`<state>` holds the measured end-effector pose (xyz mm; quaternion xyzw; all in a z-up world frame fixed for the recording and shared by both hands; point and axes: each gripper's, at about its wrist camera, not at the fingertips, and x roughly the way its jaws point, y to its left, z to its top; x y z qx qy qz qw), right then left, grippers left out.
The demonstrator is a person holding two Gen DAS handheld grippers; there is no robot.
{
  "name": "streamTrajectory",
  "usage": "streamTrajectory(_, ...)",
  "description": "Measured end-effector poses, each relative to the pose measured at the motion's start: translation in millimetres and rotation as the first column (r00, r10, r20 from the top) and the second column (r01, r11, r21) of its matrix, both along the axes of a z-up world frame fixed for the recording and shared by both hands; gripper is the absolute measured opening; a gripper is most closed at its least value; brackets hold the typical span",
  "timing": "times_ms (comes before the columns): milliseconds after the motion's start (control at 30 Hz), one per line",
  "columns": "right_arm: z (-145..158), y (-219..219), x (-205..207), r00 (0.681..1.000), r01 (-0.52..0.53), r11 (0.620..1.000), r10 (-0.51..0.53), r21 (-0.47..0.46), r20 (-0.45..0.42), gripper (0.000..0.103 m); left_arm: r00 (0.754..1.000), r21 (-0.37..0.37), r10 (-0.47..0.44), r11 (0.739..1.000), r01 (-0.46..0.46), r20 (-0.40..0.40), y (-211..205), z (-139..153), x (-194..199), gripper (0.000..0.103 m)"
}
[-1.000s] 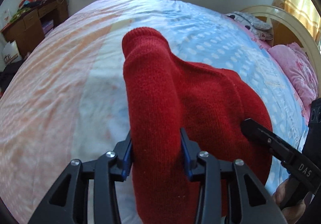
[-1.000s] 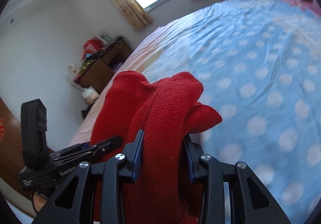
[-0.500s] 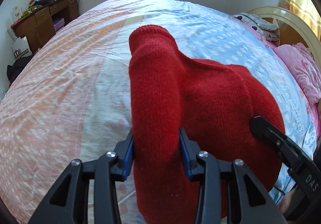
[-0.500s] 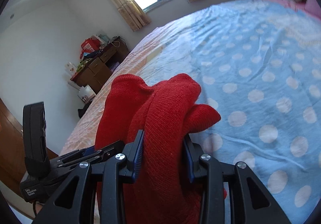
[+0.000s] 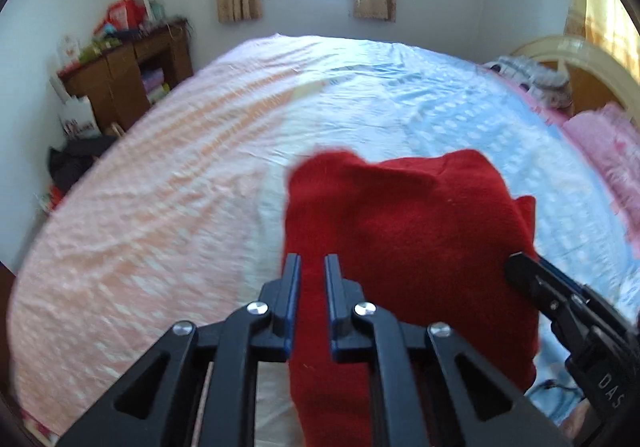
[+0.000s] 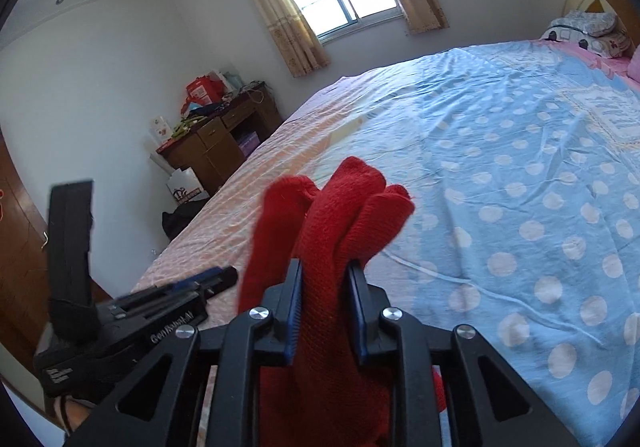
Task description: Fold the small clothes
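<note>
A red knit garment (image 5: 404, 231) hangs between both grippers above the bed. My left gripper (image 5: 311, 267) is shut on its left edge, fingers close together with red cloth between them. My right gripper (image 6: 325, 274) is shut on a bunched fold of the same garment (image 6: 340, 207), which sticks up past the fingers. In the left wrist view the right gripper (image 5: 516, 267) shows at the garment's right edge. In the right wrist view the left gripper (image 6: 224, 274) shows at the lower left.
The bed (image 5: 168, 183) has a pink sheet on the left and a blue dotted sheet (image 6: 540, 175) on the right. A wooden desk (image 5: 128, 79) with clutter stands by the far left wall. Pillows (image 5: 532, 77) and a cream headboard (image 5: 580, 51) are at the right.
The garment has dropped lower and flatter; its raised sleeve no longer sticks up. Both grippers have tilted up, showing more of the room. The left fingers have closed tighter on the cloth.
</note>
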<state>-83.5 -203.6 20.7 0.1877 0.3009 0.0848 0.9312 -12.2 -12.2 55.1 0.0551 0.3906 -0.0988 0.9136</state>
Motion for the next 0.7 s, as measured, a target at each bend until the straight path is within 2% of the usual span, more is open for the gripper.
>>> streamTrajectory(67, -5, 6, 4, 1.000, 0.015, 0.999, -0.015, -0.030, -0.005, 0.020, 1.000, 0.040, 0.016, 0.999, -0.016, 0.017, 1, -4, 3, 0.015)
streamTrajectory(133, -13, 5, 7, 0.999, 0.042, 0.998, -0.043, -0.057, -0.007, 0.020, 0.999, -0.026, 0.027, 0.999, -0.028, -0.028, 15, -14, 9, 0.029)
streamTrajectory(167, -18, 2, 8, 0.998, 0.059, 0.996, -0.061, -0.072, -0.019, 0.020, 0.997, -0.085, 0.029, 0.996, -0.034, -0.065, 26, -20, 14, 0.042)
streamTrajectory(200, -21, -2, 9, 0.997, 0.069, 0.995, -0.071, -0.077, -0.026, 0.020, 0.994, -0.145, 0.037, 0.988, -0.052, -0.106, 38, -28, 20, 0.049)
streamTrajectory(333, -40, -35, 10, 0.988, 0.121, 0.991, -0.126, -0.064, -0.084, 0.020, 0.982, -0.272, 0.052, 0.957, -0.101, -0.181, 71, -52, 32, 0.050)
streamTrajectory(400, -47, -58, 7, 0.985, 0.139, 0.990, -0.137, 0.017, -0.105, 0.020, 0.975, -0.354, 0.021, 0.930, -0.101, -0.223, 81, -65, 37, 0.054)
streamTrajectory(467, -50, -75, 4, 0.984, 0.146, 0.983, -0.134, 0.107, -0.116, 0.030, 0.968, -0.417, -0.004, 0.903, -0.105, -0.253, 83, -70, 35, 0.056)
streamTrajectory(533, -54, -87, 2, 0.980, 0.160, 0.974, -0.137, 0.163, -0.144, 0.076, 0.962, -0.477, -0.030, 0.873, -0.106, -0.270, 85, -76, 36, 0.059)
streamTrajectory(600, -58, -93, 1, 0.979, 0.175, 0.967, -0.151, 0.184, -0.140, 0.081, 0.958, -0.514, -0.056, 0.852, -0.101, -0.281, 81, -81, 37, 0.072)
streamTrajectory(700, -69, -89, 10, 0.977, 0.148, 0.969, -0.112, 0.199, -0.181, 0.081, 0.951, -0.508, -0.087, 0.857, -0.080, -0.296, 68, -86, 38, 0.072)
